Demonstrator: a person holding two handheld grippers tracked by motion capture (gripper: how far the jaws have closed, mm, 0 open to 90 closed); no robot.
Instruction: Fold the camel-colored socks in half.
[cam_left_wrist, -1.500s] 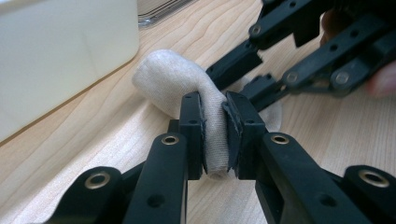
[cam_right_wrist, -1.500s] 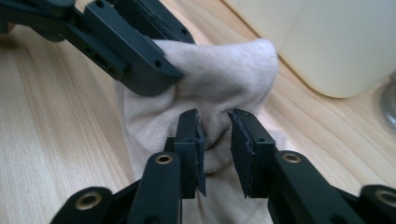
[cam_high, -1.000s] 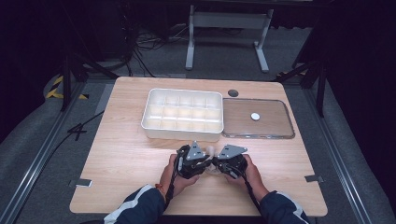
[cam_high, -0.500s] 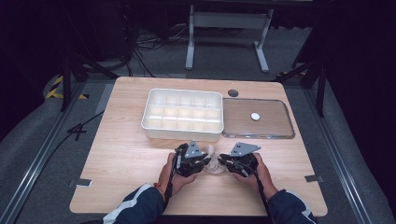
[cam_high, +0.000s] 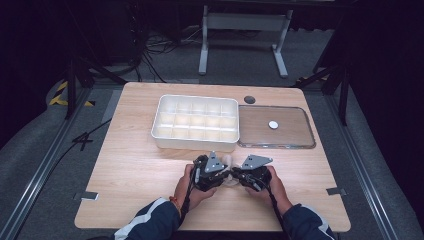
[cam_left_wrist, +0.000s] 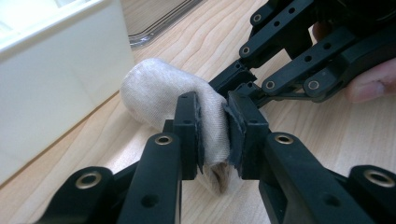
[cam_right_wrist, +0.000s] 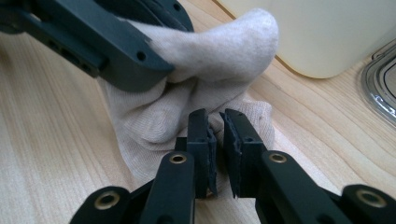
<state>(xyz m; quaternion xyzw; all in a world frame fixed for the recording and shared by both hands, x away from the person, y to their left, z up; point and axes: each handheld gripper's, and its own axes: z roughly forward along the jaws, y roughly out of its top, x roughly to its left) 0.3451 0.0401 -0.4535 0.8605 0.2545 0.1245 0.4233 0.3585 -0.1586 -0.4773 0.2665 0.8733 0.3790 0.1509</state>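
The sock (cam_left_wrist: 161, 91) is a pale beige, finely ribbed knit, bunched and creased rather than laid flat. It lies on the light wooden worktop (cam_high: 135, 165), near the person's edge and just in front of the white compartment tray (cam_high: 196, 122). One rounded end bulges up toward the tray wall, while the rest folds down onto the wood. The left gripper (cam_left_wrist: 215, 135) pinches a thick fold of it, and the right gripper (cam_right_wrist: 215, 140) nips a thinner fold lower down.
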